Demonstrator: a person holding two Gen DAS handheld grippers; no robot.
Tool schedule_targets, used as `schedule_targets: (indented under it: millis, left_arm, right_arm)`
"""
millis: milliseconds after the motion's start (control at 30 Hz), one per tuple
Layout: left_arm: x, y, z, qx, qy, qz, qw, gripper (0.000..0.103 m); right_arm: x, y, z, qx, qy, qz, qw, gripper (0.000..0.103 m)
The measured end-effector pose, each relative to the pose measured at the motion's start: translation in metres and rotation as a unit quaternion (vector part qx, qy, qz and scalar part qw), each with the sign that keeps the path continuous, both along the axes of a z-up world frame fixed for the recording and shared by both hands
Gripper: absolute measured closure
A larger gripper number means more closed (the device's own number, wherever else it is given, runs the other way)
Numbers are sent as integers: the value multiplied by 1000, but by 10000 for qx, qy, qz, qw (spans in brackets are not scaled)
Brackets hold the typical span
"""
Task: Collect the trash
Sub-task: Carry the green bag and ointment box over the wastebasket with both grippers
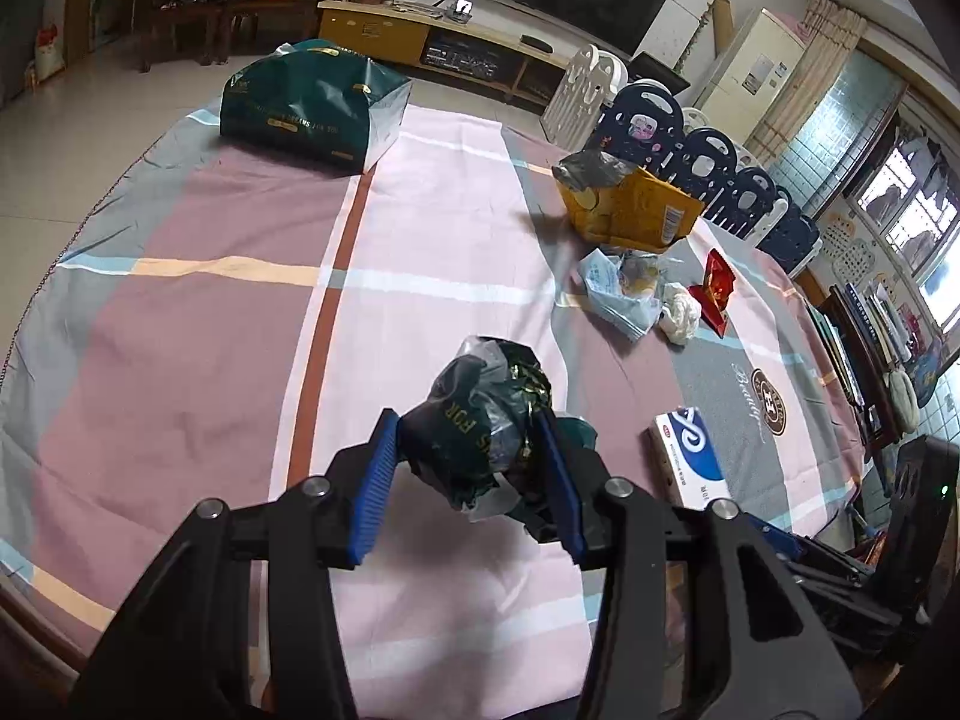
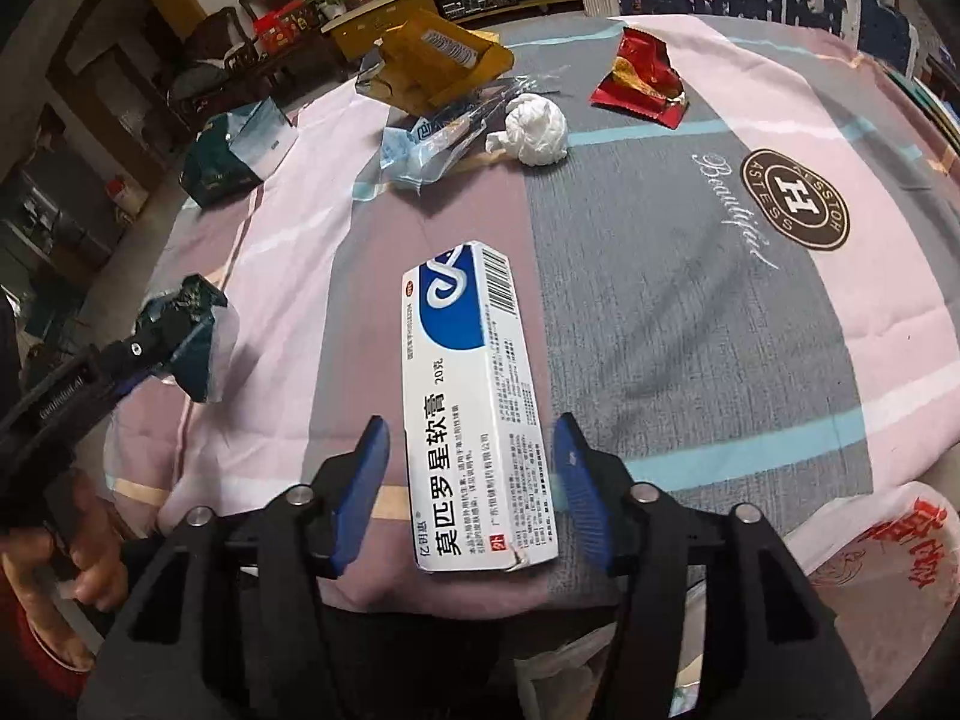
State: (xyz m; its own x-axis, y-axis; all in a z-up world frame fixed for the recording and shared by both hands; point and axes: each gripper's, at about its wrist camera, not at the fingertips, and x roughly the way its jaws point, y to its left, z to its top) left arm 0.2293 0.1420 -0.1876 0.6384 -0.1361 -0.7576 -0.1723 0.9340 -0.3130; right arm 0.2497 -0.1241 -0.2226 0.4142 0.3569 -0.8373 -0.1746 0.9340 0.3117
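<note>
My left hand-held gripper (image 1: 474, 468) clenches a crumpled dark plastic bag (image 1: 480, 426) above the surface (image 1: 198, 324), keeping it collected, while my right hand-held gripper (image 2: 471, 480), jaws released, straddles the near ointment box (image 2: 471, 402) to grab it.

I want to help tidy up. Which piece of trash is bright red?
The crinkled red wrapper beside the white tissue ball. The other scraps are white, yellow, blue or dark green.
</note>
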Motion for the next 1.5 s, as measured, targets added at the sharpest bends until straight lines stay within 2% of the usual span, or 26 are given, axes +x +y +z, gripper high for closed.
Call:
schedule_targets:
  millis: [167,300,333,400,467,533,833,967,1067,1233,1500]
  left_arm:
    - [1,2,-2,-18,47,38,10000,56]
    - [1,0,-2,36,42,-5,10000,56]
    - [1,0,-2,48,39,-12,10000,56]
    - [0,0,-2,55,12,0,10000,56]
    - [-1,2,-1,30,-28,19,10000,56]
    - [-1,2,-1,31,-31,18,10000,56]
    - [-5,1,5,143,-151,11,9998,56]
    - [-31,-2,32,477,-673,184,9964,56]
    - [-53,-12,52,678,-785,272,9942,56]
    - [-83,-46,97,1193,-1063,35,9871,56]
    - [-134,-99,157,1545,-1577,-479,9741,56]
  right_arm:
    - [3,16,6,-316,-42,27,9995,40]
    - [-1,32,-7,-771,-2,157,9969,40]
    - [-1,34,-11,-871,8,136,9961,41]
    - [-3,36,-13,-982,-85,87,9951,54]
    - [-6,38,-12,-1026,-126,111,9946,61]
    - [-8,37,-10,-1034,-181,71,9944,62]
    - [-25,23,17,-859,-478,-171,9950,63]
    - [-45,12,40,-786,-763,-209,9938,63]
    - [-62,1,58,-718,-986,-207,9923,63]
    - [-90,-21,87,-577,-1237,-360,9900,63]
    - [-144,-52,127,-314,-1550,-453,9864,62]
